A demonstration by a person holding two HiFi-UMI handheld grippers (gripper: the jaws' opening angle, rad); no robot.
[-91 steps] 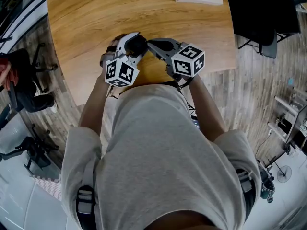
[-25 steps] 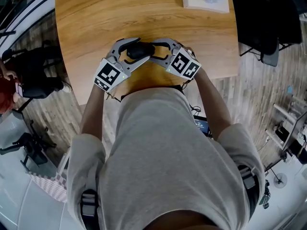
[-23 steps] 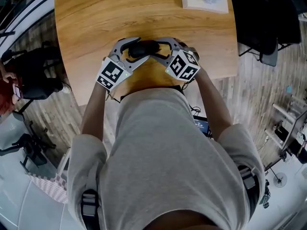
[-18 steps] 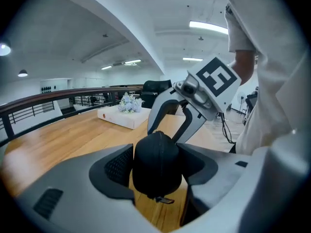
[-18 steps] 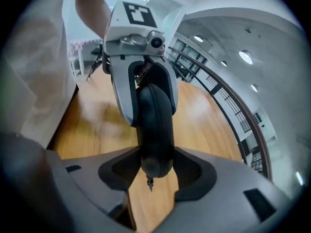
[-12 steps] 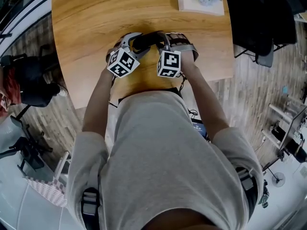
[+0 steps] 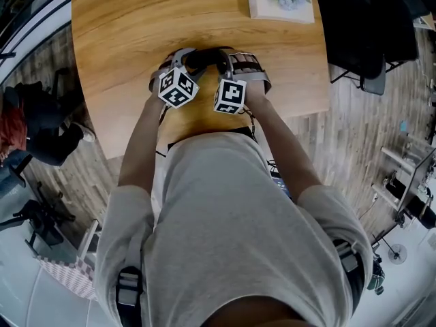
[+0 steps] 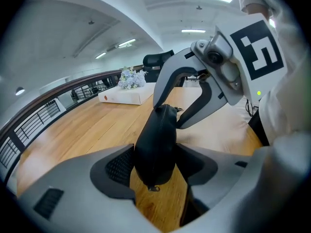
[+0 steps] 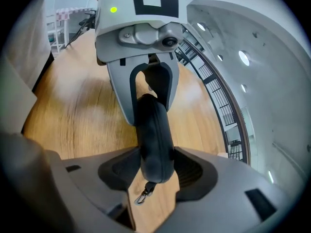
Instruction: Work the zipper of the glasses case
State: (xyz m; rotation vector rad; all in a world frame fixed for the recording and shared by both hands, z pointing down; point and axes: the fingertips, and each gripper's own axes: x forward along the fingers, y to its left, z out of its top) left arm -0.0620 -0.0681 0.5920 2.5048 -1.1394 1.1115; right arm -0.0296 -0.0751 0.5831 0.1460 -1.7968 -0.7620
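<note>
The glasses case (image 7: 204,58) is held over the table (image 7: 136,19), squeezed at each end by the left gripper (image 8: 155,165) and the right gripper (image 9: 155,169). The hanging zipper pull (image 9: 143,194) is not grabbed yet; it must be pinched next

glasses case (image 8: 155,144): black | table (image 7: 122,26): wood grain | box (image 7: 272,12): white, perhaps floral

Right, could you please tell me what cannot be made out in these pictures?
- Head view: the glasses case is mostly hidden under the left gripper and right gripper, so its zipper cannot be seen.
- Right gripper view: the metal pull hanging from the case's near end is too small to make out in detail.
- Head view: the box with flowers is cut off by the top edge.
</note>
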